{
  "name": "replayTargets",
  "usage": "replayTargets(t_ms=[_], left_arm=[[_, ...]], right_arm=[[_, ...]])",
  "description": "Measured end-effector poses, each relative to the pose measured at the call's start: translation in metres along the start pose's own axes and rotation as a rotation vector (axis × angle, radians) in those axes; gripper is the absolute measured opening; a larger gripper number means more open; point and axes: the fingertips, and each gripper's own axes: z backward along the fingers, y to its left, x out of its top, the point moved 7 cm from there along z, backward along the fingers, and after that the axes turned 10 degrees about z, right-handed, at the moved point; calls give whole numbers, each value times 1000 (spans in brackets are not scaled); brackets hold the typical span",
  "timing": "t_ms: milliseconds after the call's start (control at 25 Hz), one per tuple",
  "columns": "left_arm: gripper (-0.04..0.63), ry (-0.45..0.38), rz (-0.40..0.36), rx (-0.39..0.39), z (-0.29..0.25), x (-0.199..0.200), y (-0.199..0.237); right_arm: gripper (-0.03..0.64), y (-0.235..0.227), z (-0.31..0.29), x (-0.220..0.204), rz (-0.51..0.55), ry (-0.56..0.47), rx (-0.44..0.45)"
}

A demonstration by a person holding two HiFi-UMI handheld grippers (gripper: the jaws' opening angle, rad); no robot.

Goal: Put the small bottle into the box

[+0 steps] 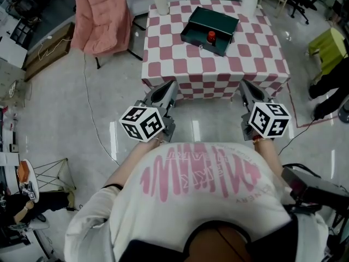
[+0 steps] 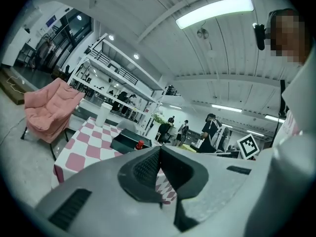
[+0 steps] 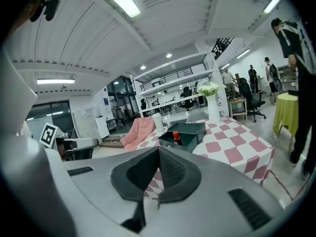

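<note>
A pink chair (image 1: 101,18) is standing on the floor at the far left, just beside the desk (image 1: 262,53) with its pink-and-white checked cloth. A white cup (image 1: 160,0) is sitting at the desk's back left corner.

The left gripper (image 1: 170,84) is hovering short of the desk's near edge, close to the person's chest. Its jaws are pressed together with nothing between them, and its own view is showing the two pads meeting along one line.

Near the middle of the desk the dark green box (image 1: 218,21) is lying open. The bottle (image 1: 211,36), red-capped, is standing upright inside its walls. Both gripper views are showing the same thing from low down: the red cap is rising from within the box, not beside it.

The right gripper (image 1: 243,84) is hanging level with the left one, also off the desk and well apart from the box. Its jaws are likewise closed on nothing.

A white vase (image 1: 250,1) with flowers is standing at the back right corner. Further right, a yellow-green stool (image 1: 329,43) and a person in dark clothes (image 1: 327,91) are occupying the floor.

Judging by this layout, the task is looking complete. The bottle is sitting where it belongs, neither gripper is carrying anything, and no step seems to be remaining.
</note>
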Motion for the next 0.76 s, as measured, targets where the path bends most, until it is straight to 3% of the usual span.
replayTargets(t_ms=[760], left_arm=[[8,-59,9,-15,34,8,0]], right_arm=[[3,26,21,-3,3,-5,-48]])
